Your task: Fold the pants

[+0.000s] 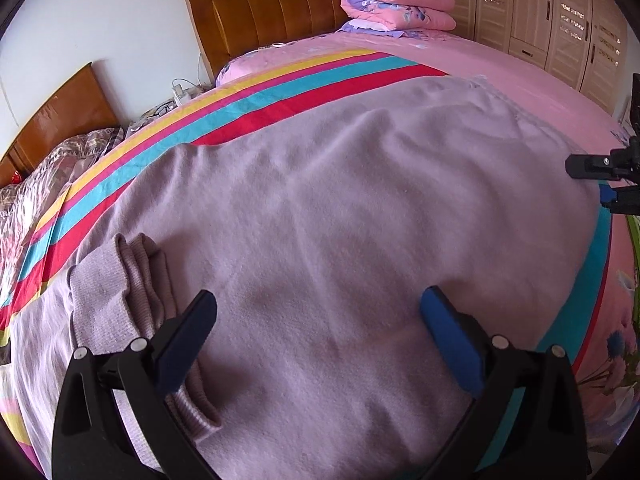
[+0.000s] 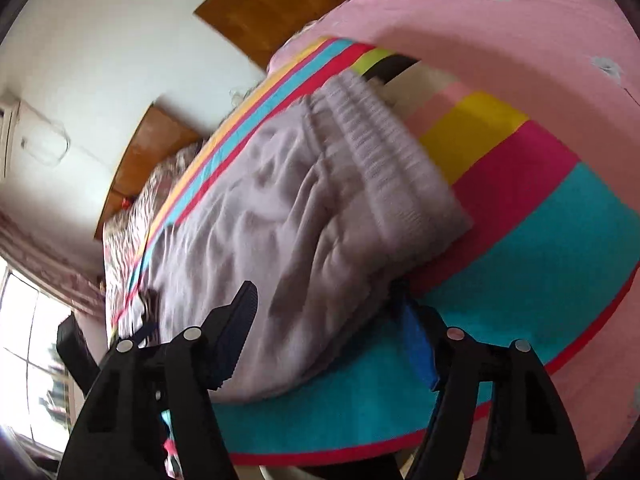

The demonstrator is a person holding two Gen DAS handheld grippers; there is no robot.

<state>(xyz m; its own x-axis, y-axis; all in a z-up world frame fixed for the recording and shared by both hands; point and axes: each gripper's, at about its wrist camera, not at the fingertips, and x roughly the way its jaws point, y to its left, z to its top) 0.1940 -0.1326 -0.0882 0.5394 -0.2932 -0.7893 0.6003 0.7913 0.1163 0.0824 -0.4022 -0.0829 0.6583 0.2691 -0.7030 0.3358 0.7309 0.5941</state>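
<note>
Fingers of the left gripper [image 1: 318, 304] spread wide above the lilac pants [image 1: 320, 208], right gripper [image 2: 328, 300] likewise wide, only its view showing the ribbed waistband [image 2: 380, 152], left view showing bunched cuffs [image 1: 132, 280], pants wrinkled, lying on the striped blanket [image 2: 540, 248].

The left wrist view looks from close above the pants [image 1: 320, 220], level, along the bed [image 1: 520, 80] toward the headboard [image 1: 272, 8]. The right wrist view sits low at the waistband end, rolled sideways. Both share the pants, the striped sheet [image 2: 540, 240] and the headboard.
</note>
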